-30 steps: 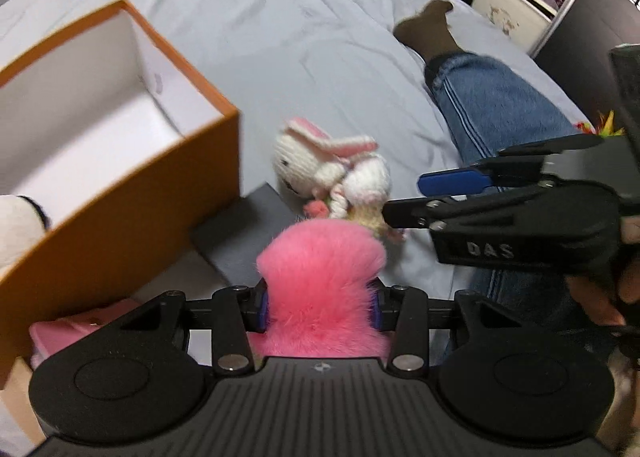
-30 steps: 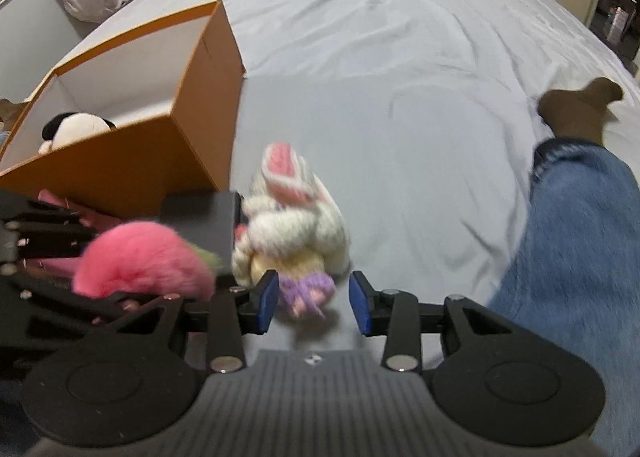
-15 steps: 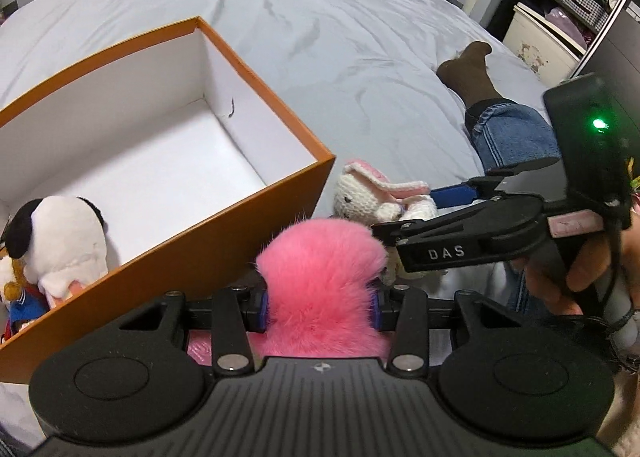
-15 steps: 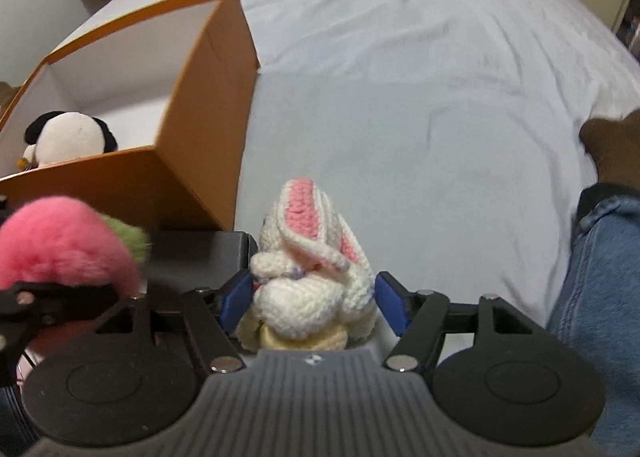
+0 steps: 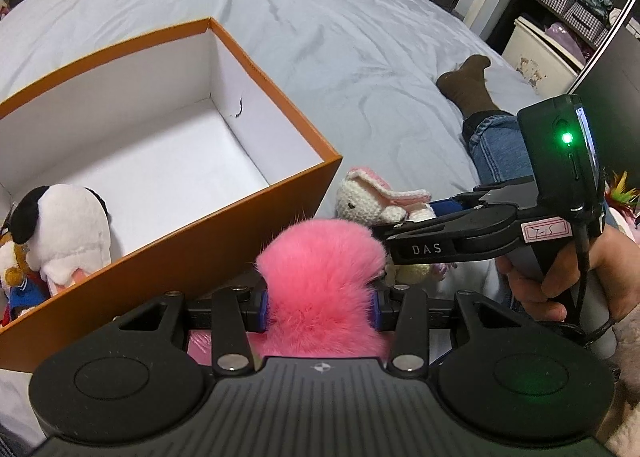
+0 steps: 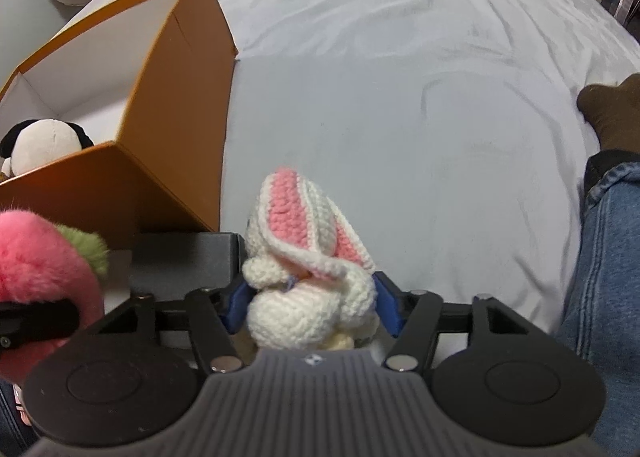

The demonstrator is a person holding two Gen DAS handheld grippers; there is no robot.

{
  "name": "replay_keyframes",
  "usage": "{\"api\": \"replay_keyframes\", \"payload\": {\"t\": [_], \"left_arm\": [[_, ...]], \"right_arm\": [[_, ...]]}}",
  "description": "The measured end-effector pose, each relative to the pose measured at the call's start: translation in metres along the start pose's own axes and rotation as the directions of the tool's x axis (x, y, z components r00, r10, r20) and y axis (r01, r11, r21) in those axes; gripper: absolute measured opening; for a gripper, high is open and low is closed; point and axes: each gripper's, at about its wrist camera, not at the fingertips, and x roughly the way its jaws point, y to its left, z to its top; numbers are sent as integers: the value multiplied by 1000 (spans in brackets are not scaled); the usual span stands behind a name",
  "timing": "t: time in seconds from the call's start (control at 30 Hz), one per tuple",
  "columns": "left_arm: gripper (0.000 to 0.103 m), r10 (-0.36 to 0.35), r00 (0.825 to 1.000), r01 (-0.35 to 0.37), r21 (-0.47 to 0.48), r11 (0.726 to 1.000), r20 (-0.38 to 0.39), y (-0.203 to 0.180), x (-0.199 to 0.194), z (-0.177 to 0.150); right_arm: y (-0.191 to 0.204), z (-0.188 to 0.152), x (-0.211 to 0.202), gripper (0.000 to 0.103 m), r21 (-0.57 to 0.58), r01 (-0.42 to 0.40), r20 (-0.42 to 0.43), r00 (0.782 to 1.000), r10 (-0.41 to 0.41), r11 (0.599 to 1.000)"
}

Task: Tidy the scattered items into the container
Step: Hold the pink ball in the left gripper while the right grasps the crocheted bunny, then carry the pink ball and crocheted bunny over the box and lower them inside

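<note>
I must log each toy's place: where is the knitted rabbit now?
The knitted rabbit sits between the right gripper fingers, just outside the orange box near its corner, beside the pink fluffy toy held in the left gripper.

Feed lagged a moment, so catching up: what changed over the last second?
The right gripper moved in and closed on the crochet bunny, which had lain loose ahead of its open fingers. The left gripper rose, bringing the orange box interior into view. Its hold on the pink fluffy toy is unchanged.
</note>
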Motion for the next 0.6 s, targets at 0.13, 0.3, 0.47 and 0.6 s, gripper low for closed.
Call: {"api": "replay_keyframes", "payload": {"t": [0.13,0.3,0.47,0.6], "left_arm": [[49,-12,1000,12,-3,1000,27,-1,-10,-3],[49,-25,996,26,-9,1000,82,0,-29,-6],[49,-27,988,30,-18,999,152,4,-51,-4],[49,-15,979,22,-33,999,205,11,-69,0]], "right_arm": [[-3,-2,-6,58,22,-9,-4,1000,9,1000],[2,4,-30,58,0,43,51,998,-43,999],[13,11,-72,58,-17,57,144,988,-54,998],[25,22,-105,58,-22,-2,215,977,7,1000]]}}
